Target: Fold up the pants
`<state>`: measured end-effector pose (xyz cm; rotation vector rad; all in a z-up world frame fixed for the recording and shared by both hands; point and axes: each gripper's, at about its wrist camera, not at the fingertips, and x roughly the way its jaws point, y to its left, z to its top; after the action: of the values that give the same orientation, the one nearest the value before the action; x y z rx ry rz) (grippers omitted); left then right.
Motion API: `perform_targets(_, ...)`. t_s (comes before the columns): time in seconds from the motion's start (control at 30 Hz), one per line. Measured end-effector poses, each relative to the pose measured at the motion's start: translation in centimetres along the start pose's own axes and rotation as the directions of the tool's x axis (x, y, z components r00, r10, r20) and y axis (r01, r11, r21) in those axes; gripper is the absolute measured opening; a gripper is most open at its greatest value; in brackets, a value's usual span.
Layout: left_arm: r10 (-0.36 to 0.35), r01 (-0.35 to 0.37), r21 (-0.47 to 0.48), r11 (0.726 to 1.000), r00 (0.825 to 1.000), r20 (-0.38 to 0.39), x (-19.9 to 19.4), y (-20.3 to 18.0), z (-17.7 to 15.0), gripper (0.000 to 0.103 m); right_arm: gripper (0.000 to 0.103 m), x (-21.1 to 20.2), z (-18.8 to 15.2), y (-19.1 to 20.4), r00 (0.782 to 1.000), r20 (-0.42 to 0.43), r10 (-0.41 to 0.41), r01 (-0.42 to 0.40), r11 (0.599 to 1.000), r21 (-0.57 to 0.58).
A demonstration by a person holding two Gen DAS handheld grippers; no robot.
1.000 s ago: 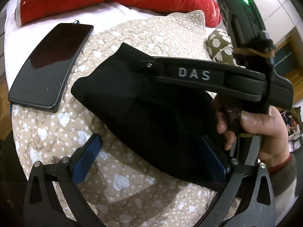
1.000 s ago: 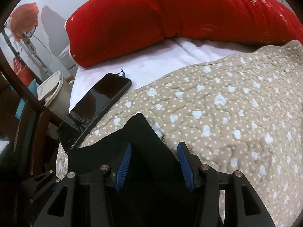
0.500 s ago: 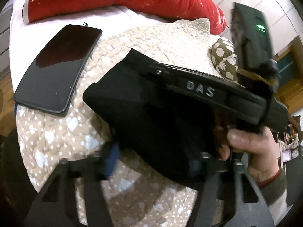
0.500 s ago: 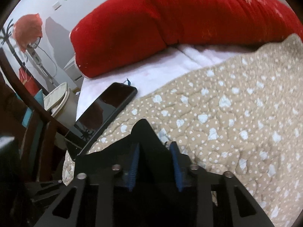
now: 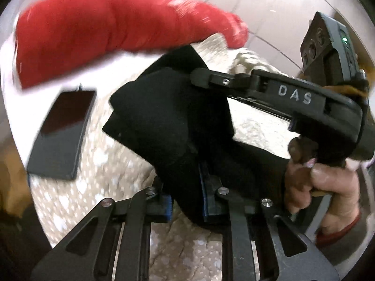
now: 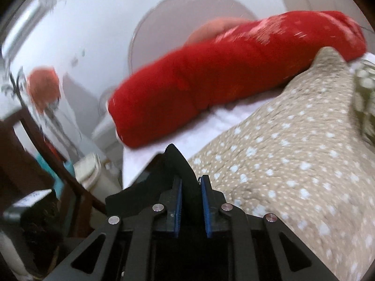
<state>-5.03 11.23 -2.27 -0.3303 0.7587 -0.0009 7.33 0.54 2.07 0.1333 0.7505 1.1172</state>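
Both hand-held grippers grip the black pants [image 5: 168, 121], which hang bunched above the bed w/ its dotted quilt [image 6: 293, 164]. Left hand-held gripper [image 5: 186, 201] is clamped on a lower fold; right hand-held gripper [image 6: 191, 208] pinches an upper edge, seen in left view further out & to the right. Cloth's long axis runs roughly between the two grips. Open quilt lies ahead & right; phone [image 5: 62, 133] sits near the left edge, red pillow [image 6: 222, 75] bounds the far side, so lay-down room looks best to the right.
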Motion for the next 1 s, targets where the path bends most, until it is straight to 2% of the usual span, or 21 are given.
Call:
perform_targets(0.1,0.003,-0.013,0.148,0.989,0.997,0.071,-1.2,-2.8,-0.8,0.016,0.014,-4.3,-1.3,-1.2,0.995,0.103,-0.004,-0.005,0.997,0.083)
perform_targets(0.17,-0.011,-0.011,0.254,0.967,0.996,0.086,-1.3,-5.0,-1.8,0.016,0.014,-7.3,-2.8,-2.1,0.988,0.152,-0.023,0.003,0.992,0.129)
perform_targets(0.27,-0.023,-0.006,0.36,0.933,0.997,0.075,-0.7,-7.2,-3.4,0.016,0.014,-10.9,-5.4,-3.8,0.975,0.195,-0.11,0.061,0.969,0.238)
perform_targets(0.33,-0.02,-0.01,0.418,0.908,0.998,0.068,-0.2,-8.5,-4.6,0.016,0.017,-13.2,-7.2,-5.2,0.956,0.223,-0.188,0.102,0.932,0.349)
perform_targets(0.37,-0.013,-0.018,0.443,0.896,0.998,0.068,0.1,-8.9,-5.1,0.016,0.027,-14.4,-8.3,-6.0,0.947,0.242,-0.21,0.094,0.905,0.416)
perform_targets(0.4,-0.009,-0.025,0.458,0.888,0.997,0.071,0.1,-9.2,-5.4,0.016,0.044,-15.5,-9.3,-6.7,0.942,0.267,-0.204,0.055,0.878,0.476)
perform_targets(0.47,0.012,-0.063,0.5,0.864,0.994,0.104,0.2,-9.6,-6.2,0.016,0.062,-16.9,-11.3,-7.8,0.928,0.336,-0.159,-0.074,0.807,0.585)
perform_targets(0.53,0.022,-0.081,0.516,0.853,0.993,0.12,0.1,-9.8,-6.6,0.016,0.064,-17.0,-12.5,-8.1,0.92,0.378,-0.102,-0.178,0.75,0.637)
perform_targets(0.57,0.026,-0.089,0.52,0.849,0.992,0.127,0.2,-9.8,-6.7,0.016,0.064,-16.8,-12.7,-7.8,0.925,0.371,-0.086,-0.191,0.739,0.646)
perform_targets(0.7,0.048,-0.133,0.558,0.819,0.985,0.165,0.1,-10.3,-7.5,0.016,0.067,-15.6,-11.5,-5.8,0.945,0.318,-0.081,-0.141,0.776,0.615)
perform_targets(0.83,0.064,-0.169,0.589,0.79,0.979,0.196,0.4,-10.4,-8.1,0.016,0.069,-13.5,-10.2,-4.5,0.959,0.279,-0.039,-0.144,0.784,0.604)
perform_targets(0.87,0.068,-0.18,0.596,0.782,0.976,0.205,0.5,-10.5,-8.1,0.016,0.073,-12.9,-10.0,-4.2,0.967,0.251,-0.053,-0.112,0.794,0.597)
perform_targets(0.93,0.067,-0.186,0.613,0.768,0.975,0.212,0.4,-10.6,-8.4,0.016,0.073,-11.4,-9.4,-3.5,0.983,0.153,-0.099,-0.01,0.81,0.587)
perform_targets(0.97,0.062,-0.178,0.617,0.767,0.977,0.204,0.1,-10.6,-8.5,0.016,0.07,-10.5,-9.4,-3.4,0.99,0.089,-0.111,0.04,0.818,0.574)
perform_targets(1.0,0.053,-0.161,0.62,0.768,0.981,0.189,0.0,-10.4,-8.4,0.016,0.053,-10.0,-9.6,-3.5,0.993,0.052,-0.11,0.061,0.82,0.569)
